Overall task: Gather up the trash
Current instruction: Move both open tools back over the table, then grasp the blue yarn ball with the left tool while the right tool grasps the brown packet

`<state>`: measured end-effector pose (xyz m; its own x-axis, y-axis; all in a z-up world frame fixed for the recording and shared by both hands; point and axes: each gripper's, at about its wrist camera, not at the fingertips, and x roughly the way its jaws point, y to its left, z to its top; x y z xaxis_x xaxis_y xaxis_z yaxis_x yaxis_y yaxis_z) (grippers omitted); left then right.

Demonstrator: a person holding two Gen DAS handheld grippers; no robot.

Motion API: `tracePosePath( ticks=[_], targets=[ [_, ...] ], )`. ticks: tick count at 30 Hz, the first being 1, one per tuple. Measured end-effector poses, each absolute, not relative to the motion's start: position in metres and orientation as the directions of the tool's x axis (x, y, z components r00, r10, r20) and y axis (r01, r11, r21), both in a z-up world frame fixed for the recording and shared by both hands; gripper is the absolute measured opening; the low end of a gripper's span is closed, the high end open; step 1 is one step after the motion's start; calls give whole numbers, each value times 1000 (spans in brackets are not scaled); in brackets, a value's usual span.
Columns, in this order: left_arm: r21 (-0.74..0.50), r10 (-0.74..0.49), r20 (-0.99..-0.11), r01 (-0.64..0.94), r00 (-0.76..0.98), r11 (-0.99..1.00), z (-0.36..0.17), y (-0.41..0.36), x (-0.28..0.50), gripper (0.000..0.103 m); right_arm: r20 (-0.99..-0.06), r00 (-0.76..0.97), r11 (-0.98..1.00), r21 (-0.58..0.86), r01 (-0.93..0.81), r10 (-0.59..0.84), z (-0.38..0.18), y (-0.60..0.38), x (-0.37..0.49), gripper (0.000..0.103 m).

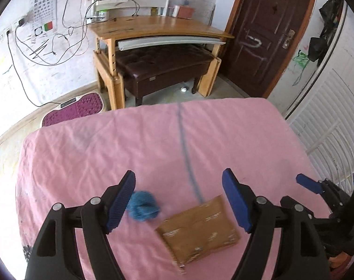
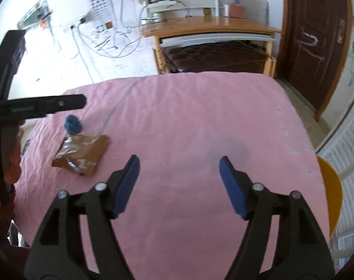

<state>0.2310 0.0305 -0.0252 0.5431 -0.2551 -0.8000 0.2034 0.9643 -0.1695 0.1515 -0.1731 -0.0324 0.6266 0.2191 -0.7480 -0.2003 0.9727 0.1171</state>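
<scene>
Both tongs hang spread and empty over the pink bed [image 1: 83, 144]: the left tongs [image 1: 178, 200] approach the brown packet [image 1: 197, 231] and blue wad [image 1: 143, 206]; next, lowering to pinch one. The right tongs [image 2: 179, 184] hover apart.

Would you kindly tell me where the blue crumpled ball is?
The blue crumpled ball lies on the pink bedsheet, just left of the brown packet, in both wrist views.

Blur: I can't read the print on the brown packet [image 1: 197, 229] | blue crumpled wad [image 1: 143, 206] too smeared to tell its material | Cut off: yellow round thing [image 2: 330, 186] runs behind the bed edge | Small: item on the floor under the bench [image 1: 183, 89] unidentifiable
</scene>
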Motion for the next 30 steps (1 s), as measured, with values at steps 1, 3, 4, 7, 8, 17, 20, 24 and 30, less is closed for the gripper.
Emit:
tracePosePath(
  ticks=[1,3,4,7,8,17,20,24,30],
  targets=[
    [-165,-250,-804,201,540,966,-28,35,232,72,-749,624,971,114,-210,223,-32,-168,151,70],
    [-159,-244,-809,199,535,967,-33,41,231,72,-755,614,966,101,-239,231,-31,-154,151,71],
    [-156,-240,-812,199,532,967,-35,43,232,72,-757,610,964,95,-250,233,-31,-147,152,71],
    [-152,-230,-820,187,525,970,-44,53,231,72,-763,600,956,81,-281,241,-30,-131,153,71],
    [-152,-230,-822,188,521,970,-46,55,230,72,-765,595,953,79,-292,246,-30,-125,153,72],
    [-126,-226,-823,221,521,967,-64,50,226,54,-770,581,933,49,-357,263,-28,-96,152,79],
    [-79,-191,-825,227,531,971,-67,45,225,26,-775,576,930,42,-366,261,-29,-94,150,82],
    [-128,-226,-824,217,520,968,-65,52,223,20,-781,565,923,38,-383,267,-31,-84,152,82],
    [-142,-221,-801,182,556,973,-55,66,216,20,-792,528,894,47,-446,305,-35,-55,156,82]
  ],
)
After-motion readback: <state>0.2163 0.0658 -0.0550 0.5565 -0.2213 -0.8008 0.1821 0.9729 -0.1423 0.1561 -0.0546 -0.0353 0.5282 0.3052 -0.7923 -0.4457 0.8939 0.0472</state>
